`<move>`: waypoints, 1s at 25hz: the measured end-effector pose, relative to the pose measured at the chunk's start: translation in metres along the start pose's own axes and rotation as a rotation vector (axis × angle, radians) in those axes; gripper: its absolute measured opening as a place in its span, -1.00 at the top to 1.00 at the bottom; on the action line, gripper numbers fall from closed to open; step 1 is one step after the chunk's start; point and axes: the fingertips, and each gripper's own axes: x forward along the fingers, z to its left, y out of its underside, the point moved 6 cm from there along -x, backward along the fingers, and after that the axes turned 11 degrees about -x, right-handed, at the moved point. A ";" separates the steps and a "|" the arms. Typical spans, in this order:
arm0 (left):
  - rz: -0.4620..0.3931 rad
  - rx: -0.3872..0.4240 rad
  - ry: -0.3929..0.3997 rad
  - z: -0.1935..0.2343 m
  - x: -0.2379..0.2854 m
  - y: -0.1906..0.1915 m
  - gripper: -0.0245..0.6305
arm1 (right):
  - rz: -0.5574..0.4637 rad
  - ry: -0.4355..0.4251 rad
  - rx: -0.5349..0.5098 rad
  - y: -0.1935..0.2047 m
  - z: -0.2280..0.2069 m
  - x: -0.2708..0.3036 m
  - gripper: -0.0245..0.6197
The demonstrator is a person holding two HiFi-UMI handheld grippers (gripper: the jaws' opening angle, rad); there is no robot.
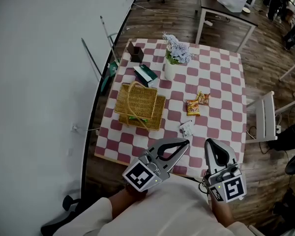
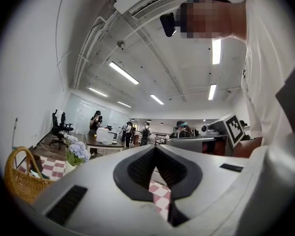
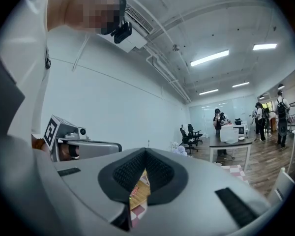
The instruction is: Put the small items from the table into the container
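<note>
Head view: a wicker basket [image 1: 139,104] stands on the checkered table [image 1: 221,77]. To its right, apart from it, lie an orange snack packet [image 1: 193,107], a second snack packet [image 1: 202,98] and a white packet [image 1: 187,128]. The left gripper [image 1: 184,143] and right gripper [image 1: 211,143] hover at the near edge

Left gripper view — jaws closed together, empty

Right gripper view — jaws closed, nothing held

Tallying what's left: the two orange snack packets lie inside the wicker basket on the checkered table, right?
No: the two orange snack packets lie beside the wicker basket on the checkered table, not inside it, as the head view shows.
</note>
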 end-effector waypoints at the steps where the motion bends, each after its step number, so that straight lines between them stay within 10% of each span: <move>1: 0.008 -0.003 -0.004 0.004 0.002 0.003 0.84 | 0.020 -0.004 0.003 0.008 -0.001 0.004 0.86; 7: 0.072 0.066 -0.006 0.041 0.014 0.045 0.84 | 0.178 -0.054 0.030 0.080 0.003 0.030 0.84; 10: 0.094 0.070 -0.019 0.063 0.017 0.071 0.84 | 0.277 -0.091 0.051 0.124 0.009 0.045 0.40; 25: 0.328 -0.085 -0.106 0.149 0.044 0.212 0.84 | 0.668 -0.205 -0.023 0.300 0.028 0.100 0.40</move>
